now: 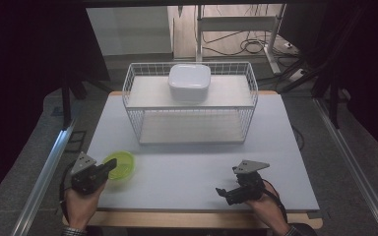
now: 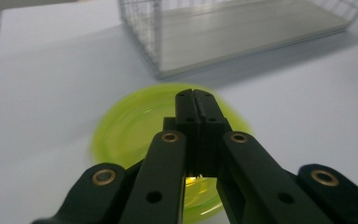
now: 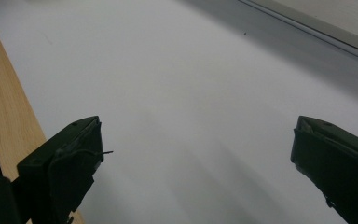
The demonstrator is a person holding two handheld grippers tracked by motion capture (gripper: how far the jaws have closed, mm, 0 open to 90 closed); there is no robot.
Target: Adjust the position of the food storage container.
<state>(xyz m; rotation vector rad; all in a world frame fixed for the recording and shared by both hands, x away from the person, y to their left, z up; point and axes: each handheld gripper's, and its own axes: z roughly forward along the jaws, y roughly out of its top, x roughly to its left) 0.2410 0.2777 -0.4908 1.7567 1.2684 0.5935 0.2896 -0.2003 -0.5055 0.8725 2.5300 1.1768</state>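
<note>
Two risks I saw: my left gripper (image 2: 194, 100), clenched on the green plate (image 1: 120, 165) rim beside the wire basket (image 1: 191, 103), might slip; the right gripper (image 3: 196, 154) gaped empty.

A white wire basket (image 1: 190, 101) sits toward the far edge of the tabletop (image 1: 187, 177), centred between the left and right edges, its long side running parallel to that far edge. Inside it, 2 pale wooden boards: an upper shelf (image 1: 147, 92) and a bottom board (image 1: 187, 129). On that upper shelf rests a white square dish (image 1: 189, 81) with rounded corners, at the middle, near the basket's back wall. The tabletop itself is pale grey-white with a wood strip (image 1: 202, 220) along the near edge. Beyond the far edge, cables (image 1: 248, 46) lie on the floor.
</note>
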